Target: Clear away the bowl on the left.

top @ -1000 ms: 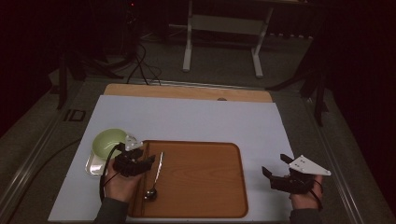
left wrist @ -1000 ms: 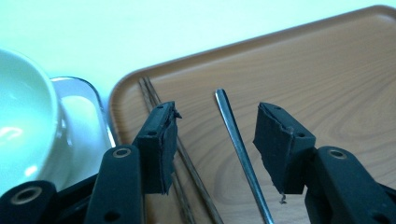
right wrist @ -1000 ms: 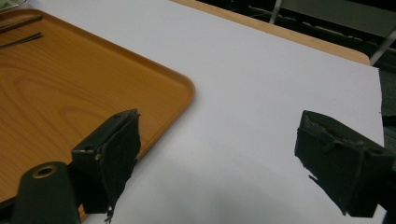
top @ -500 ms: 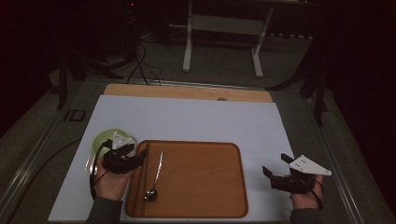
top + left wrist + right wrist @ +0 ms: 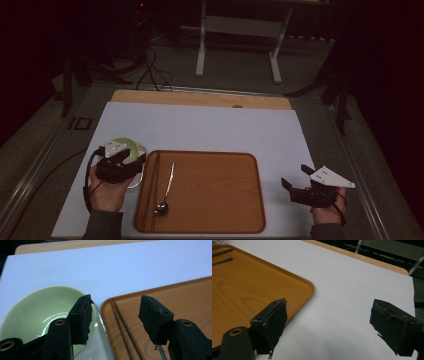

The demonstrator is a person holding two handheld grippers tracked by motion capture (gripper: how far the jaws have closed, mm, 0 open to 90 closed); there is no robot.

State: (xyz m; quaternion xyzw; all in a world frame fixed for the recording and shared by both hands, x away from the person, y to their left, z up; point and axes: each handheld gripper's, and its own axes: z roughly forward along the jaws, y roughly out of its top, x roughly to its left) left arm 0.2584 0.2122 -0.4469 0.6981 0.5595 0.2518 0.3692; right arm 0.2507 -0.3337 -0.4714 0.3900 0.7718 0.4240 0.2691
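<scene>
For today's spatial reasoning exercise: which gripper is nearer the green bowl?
Left. The left gripper hovers at the green bowl; the right gripper waits beyond the tray's far side.

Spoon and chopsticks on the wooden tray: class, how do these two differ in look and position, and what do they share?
The spoon is shiny metal with a round bowl at its near end; the chopsticks are a dark, thin, straight pair. The chopsticks lie along the left edge of the tray, close to the green bowl; the spoon lies further in, slightly slanted. Both lie flat on the tray, lengthwise, untouched by either gripper.
</scene>
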